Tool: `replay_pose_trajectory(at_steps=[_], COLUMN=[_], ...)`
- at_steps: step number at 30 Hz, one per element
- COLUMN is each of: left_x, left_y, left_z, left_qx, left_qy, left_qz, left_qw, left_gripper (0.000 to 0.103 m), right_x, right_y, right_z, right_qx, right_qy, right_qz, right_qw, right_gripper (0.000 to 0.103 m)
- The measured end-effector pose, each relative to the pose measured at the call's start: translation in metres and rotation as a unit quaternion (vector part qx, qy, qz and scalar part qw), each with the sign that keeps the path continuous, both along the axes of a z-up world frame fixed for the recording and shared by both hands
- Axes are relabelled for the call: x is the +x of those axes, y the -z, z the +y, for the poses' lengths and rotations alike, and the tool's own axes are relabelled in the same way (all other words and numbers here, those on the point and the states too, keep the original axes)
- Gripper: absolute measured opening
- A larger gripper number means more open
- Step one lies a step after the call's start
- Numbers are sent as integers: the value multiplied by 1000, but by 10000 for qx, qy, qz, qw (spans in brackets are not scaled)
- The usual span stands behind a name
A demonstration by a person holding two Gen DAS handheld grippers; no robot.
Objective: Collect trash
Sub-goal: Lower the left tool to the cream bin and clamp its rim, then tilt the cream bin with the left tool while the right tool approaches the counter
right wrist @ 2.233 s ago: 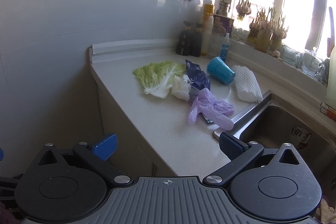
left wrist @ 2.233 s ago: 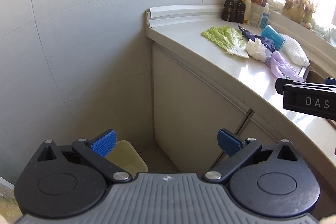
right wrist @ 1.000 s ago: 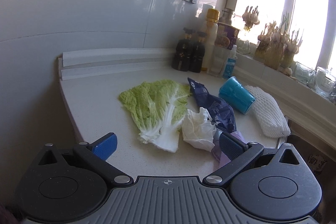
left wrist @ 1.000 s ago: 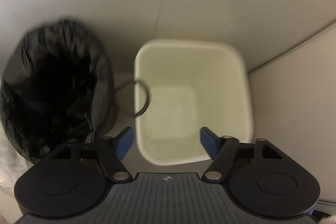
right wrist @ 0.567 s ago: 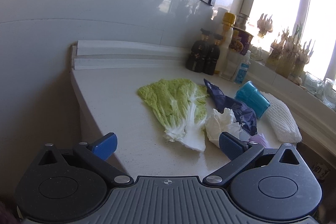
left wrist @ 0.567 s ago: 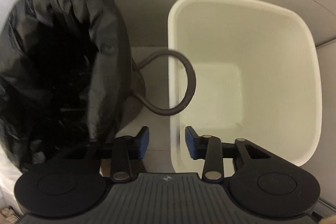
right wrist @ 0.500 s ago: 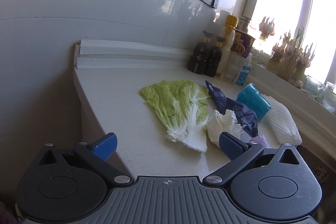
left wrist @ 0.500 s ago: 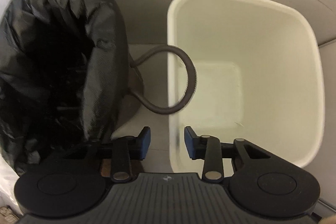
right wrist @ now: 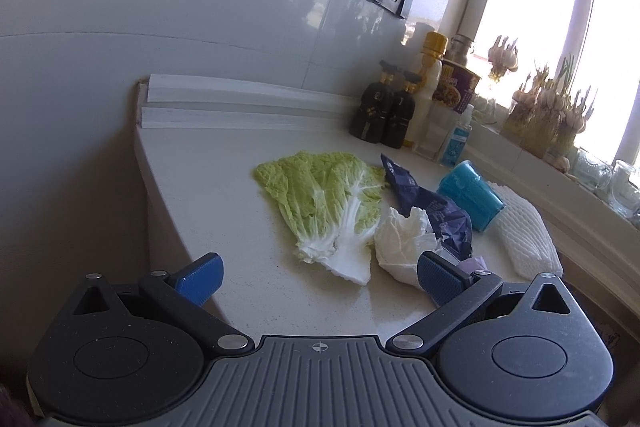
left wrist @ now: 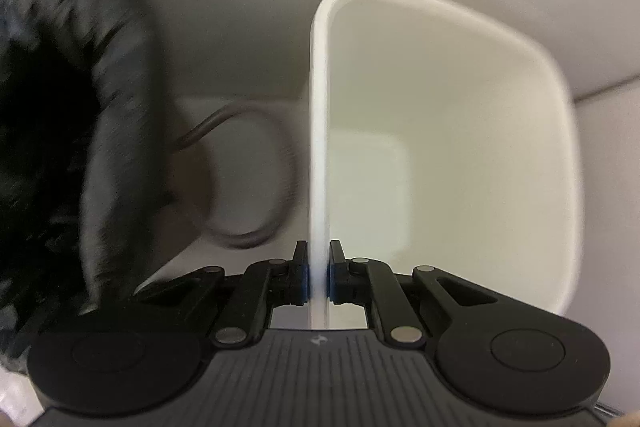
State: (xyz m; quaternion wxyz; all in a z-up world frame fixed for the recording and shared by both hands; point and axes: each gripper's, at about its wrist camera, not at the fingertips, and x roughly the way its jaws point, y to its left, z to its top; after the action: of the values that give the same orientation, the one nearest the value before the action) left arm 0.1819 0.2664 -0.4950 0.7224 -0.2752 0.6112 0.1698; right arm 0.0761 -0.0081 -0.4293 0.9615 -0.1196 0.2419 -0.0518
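cream plastic, pinched at the rim

cream plastic bin [left wrist: 440,155] down on the floor, and the left gripper [left wrist: 319,277] has its jaws clamped onto the bin's left wall, rim squeezed between the blue pads, jaws just drawn in on it. the gripper points almost straight down. just to the left sits a black trash bag [left wrist: 60,131], mouth open, with a dark loop of hose [left wrist: 256,235] between the two.

the bin looks empty, thin-walled and stiff, so i'd judge it light; held by one wall it will likely tilt, and smooth plastic can slip. the rim is the sensible hold. its mouth faces up, and the gripped wall runs from near to far.

up on the counter [right wrist: 224,179], the right gripper [right wrist: 318,277] hovers with jaws spread wide, nothing in them. ahead lies the trash: a cabbage leaf [right wrist: 324,203], limp, stem end near and leafy end far; a crumpled white tissue [right wrist: 404,243]; a dark blue wrapper [right wrist: 432,207]; a blue cup [right wrist: 472,199] on its side; a white foam net [right wrist: 524,231]. all soft, light stuff.
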Motion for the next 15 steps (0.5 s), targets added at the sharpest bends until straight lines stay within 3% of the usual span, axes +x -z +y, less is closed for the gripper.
replay_pose_trajectory(at_steps=[2,10,15], left_x=[5,15,-6], left_y=[-6,-28,-26], left_z=[-8,-16,-24], left_qx=[204,354,474], left_qy=[283,214,353], left_qz=[-74,-42,48], left_qw=[9994,9991,9982], left_gripper=[9,7,7], right_x=[-1,-11,-9], right_y=[-2,-22,-24], right_z=[-5,-30,-50], right_qx=[91,214,311], right_qy=[21,-175,-208], right_qz=[32,-7,-12], right_qw=[10000,9996,9993], right_gripper=[103,103,103])
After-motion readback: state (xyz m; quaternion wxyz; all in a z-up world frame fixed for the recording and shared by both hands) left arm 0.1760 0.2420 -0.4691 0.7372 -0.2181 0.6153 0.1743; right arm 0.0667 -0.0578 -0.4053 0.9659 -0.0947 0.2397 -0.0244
